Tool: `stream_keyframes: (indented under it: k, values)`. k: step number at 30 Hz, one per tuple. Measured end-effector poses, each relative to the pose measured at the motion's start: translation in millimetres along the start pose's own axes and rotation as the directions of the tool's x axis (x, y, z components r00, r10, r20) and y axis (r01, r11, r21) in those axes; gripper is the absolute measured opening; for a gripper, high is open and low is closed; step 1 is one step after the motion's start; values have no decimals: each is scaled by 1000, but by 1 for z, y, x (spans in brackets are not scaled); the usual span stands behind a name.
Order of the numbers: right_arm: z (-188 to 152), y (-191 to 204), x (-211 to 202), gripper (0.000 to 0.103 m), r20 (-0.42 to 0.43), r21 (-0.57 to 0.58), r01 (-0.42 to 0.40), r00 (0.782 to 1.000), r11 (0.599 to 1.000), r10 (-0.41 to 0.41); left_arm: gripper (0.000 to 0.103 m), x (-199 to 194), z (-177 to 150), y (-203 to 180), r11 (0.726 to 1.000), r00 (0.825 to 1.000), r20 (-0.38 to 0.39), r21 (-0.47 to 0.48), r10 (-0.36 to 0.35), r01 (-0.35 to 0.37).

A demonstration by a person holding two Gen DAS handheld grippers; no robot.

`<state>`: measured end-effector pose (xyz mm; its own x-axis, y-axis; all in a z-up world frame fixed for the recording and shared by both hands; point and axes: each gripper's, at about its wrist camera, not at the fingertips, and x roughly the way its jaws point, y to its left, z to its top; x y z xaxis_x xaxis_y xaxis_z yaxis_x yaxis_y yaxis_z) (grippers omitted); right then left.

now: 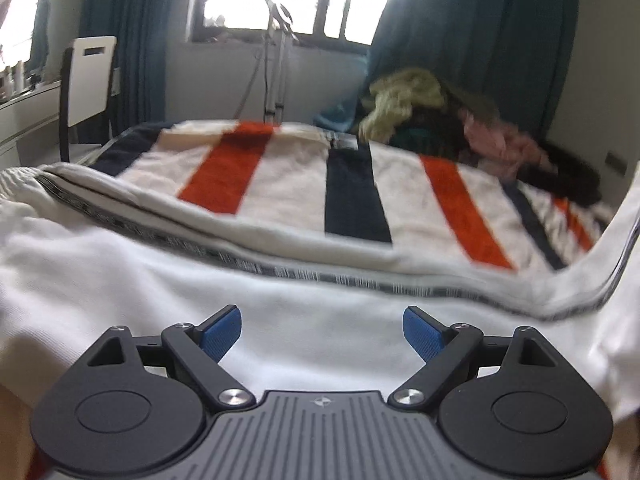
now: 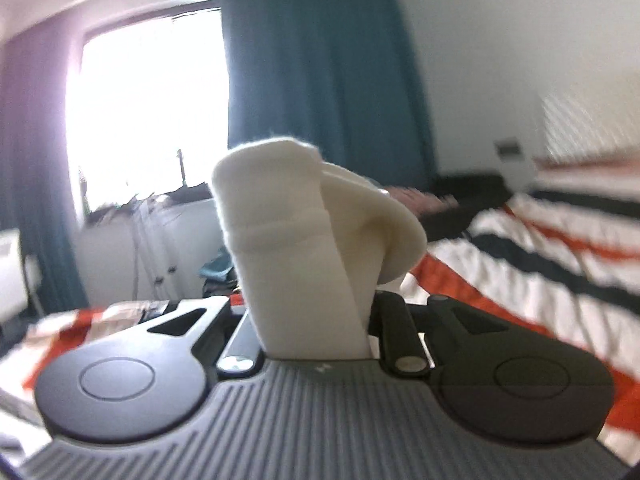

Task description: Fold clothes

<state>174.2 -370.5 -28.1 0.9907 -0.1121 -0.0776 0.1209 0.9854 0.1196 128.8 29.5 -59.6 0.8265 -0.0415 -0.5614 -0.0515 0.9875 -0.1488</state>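
Note:
A white garment [image 1: 200,280] with a dark patterned side stripe lies spread across the near part of the bed. My left gripper [image 1: 322,330] is open, its blue pads [image 1: 222,332] wide apart just above the white cloth, holding nothing. My right gripper [image 2: 312,312] is shut on a thick fold of the white garment [image 2: 288,240], which stands up between the fingers and hides their tips; it is lifted above the bed. On the right of the left wrist view the white cloth [image 1: 624,240] rises upward.
The bed carries a cream blanket [image 1: 280,176] with orange and navy stripes. A pile of other clothes [image 1: 440,120] lies at its far right. A chair [image 1: 88,84] and desk stand at the left, a metal stand [image 1: 278,60] under the window, teal curtains [image 2: 320,80] behind.

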Motion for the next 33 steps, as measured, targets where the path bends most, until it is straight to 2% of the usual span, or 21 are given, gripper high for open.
stream_keyframes:
  k: [2, 5, 7, 10, 12, 13, 15, 16, 20, 23, 24, 27, 28, 29, 31, 32, 33]
  values:
    - [-7, 31, -5, 16, 6, -106, -58, 998, 993, 59, 90, -11, 11, 10, 999, 999, 36, -42, -14, 16]
    - [-23, 78, -14, 16, -22, -230, -151, 988, 961, 150, 90, -24, 23, 25, 995, 996, 87, -94, -31, 39]
    - [-42, 110, -16, 16, -79, -287, -227, 974, 931, 213, 91, -29, 29, 35, 992, 994, 108, -121, -34, 47]
    - [-79, 160, -20, 16, -200, -375, -340, 938, 863, 283, 91, -28, 32, 47, 986, 994, 103, -155, -43, 59]
    - [-109, 188, -23, 16, -287, -442, -395, 913, 805, 290, 91, -26, 33, 53, 982, 995, 88, -176, -48, 63]
    - [-121, 199, -25, 16, -312, -467, -402, 908, 788, 279, 91, -25, 33, 55, 981, 995, 86, -184, -52, 67]
    - [-130, 214, -31, 17, -295, -516, -385, 919, 765, 263, 91, -25, 33, 60, 978, 995, 86, -198, -53, 69]
    - [-130, 220, -35, 17, -283, -527, -380, 922, 760, 265, 91, -27, 33, 63, 976, 994, 94, -205, -57, 75]
    - [-111, 232, -47, 17, -211, -477, -400, 917, 783, 339, 91, -33, 33, 69, 969, 989, 130, -223, -75, 103]
    - [-117, 241, -40, 21, -296, -417, -440, 893, 795, 339, 91, -31, 33, 70, 971, 989, 133, -219, -67, 95]
    - [-120, 241, -36, 22, -334, -389, -454, 880, 802, 336, 91, -30, 32, 70, 972, 990, 130, -218, -63, 91]
    - [-116, 237, -39, 39, -412, -303, -512, 831, 803, 374, 91, -26, 29, 71, 969, 991, 115, -229, -63, 88]
    - [-111, 234, -40, 56, -436, -264, -536, 808, 802, 396, 91, -26, 28, 71, 967, 991, 113, -233, -74, 99]
    - [-103, 226, -40, 71, -466, -199, -563, 774, 802, 428, 91, -26, 28, 71, 965, 990, 110, -237, -86, 110]
    - [-88, 211, -40, 77, -516, -64, -606, 700, 793, 494, 91, -26, 26, 70, 963, 989, 105, -237, -109, 131]
    - [-81, 204, -40, 77, -532, 1, -617, 666, 787, 522, 91, -27, 24, 69, 960, 987, 97, -238, -129, 149]
    - [-74, 195, -42, 77, -539, 52, -612, 648, 789, 538, 91, -27, 22, 69, 957, 985, 90, -239, -149, 167]
